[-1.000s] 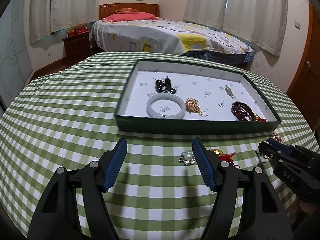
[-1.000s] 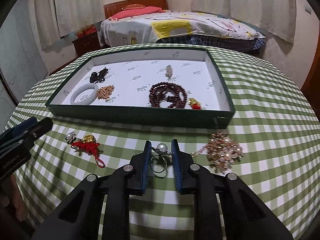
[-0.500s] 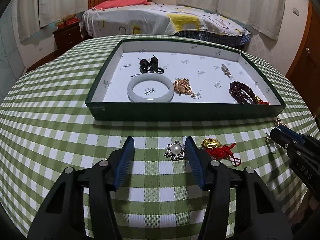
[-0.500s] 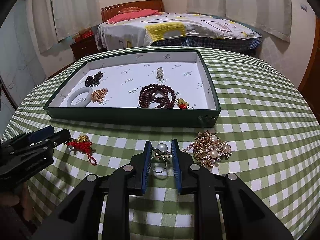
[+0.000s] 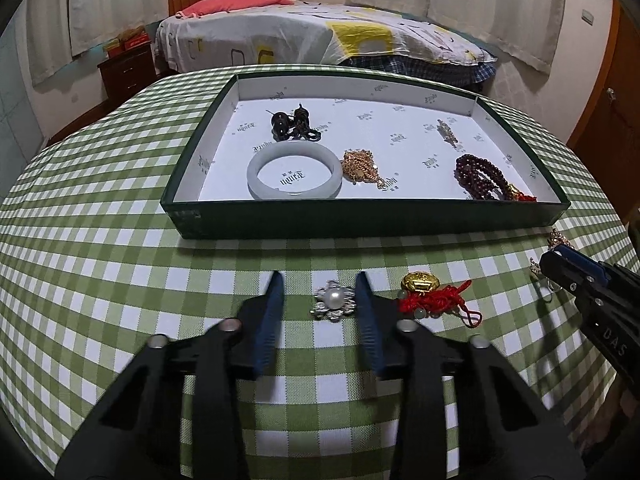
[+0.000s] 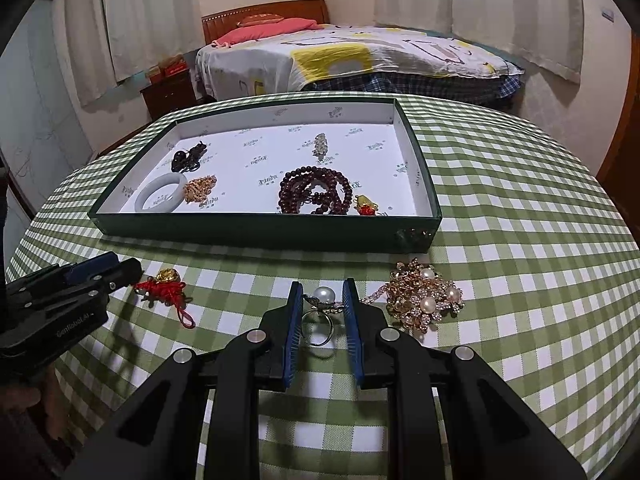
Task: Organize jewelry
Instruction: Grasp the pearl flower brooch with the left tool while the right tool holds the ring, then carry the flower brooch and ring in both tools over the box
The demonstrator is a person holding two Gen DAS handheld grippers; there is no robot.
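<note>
A silver flower brooch with a pearl (image 5: 333,300) lies on the green checked tablecloth. My left gripper (image 5: 319,280) straddles it with its jaws closing; the blue pads stand just off its sides. My right gripper (image 6: 322,286) is shut on a pearl ring (image 6: 323,295), which rests on the cloth. A green tray (image 5: 360,216) behind holds a jade bangle (image 5: 294,176), a gold chain (image 5: 360,166), dark red beads (image 5: 480,176), black beads (image 5: 294,124) and a small pin (image 5: 446,132).
A red knotted charm with a gold ingot (image 5: 432,296) lies just right of the left gripper. A gold and pearl cluster brooch (image 6: 424,300) sits right of the right gripper. Beyond the round table are a bed (image 5: 320,36) and a nightstand (image 5: 128,68).
My left gripper came forward and down over the pearl brooch, and its jaws narrowed around it. The right gripper kept still on the ring.
</note>
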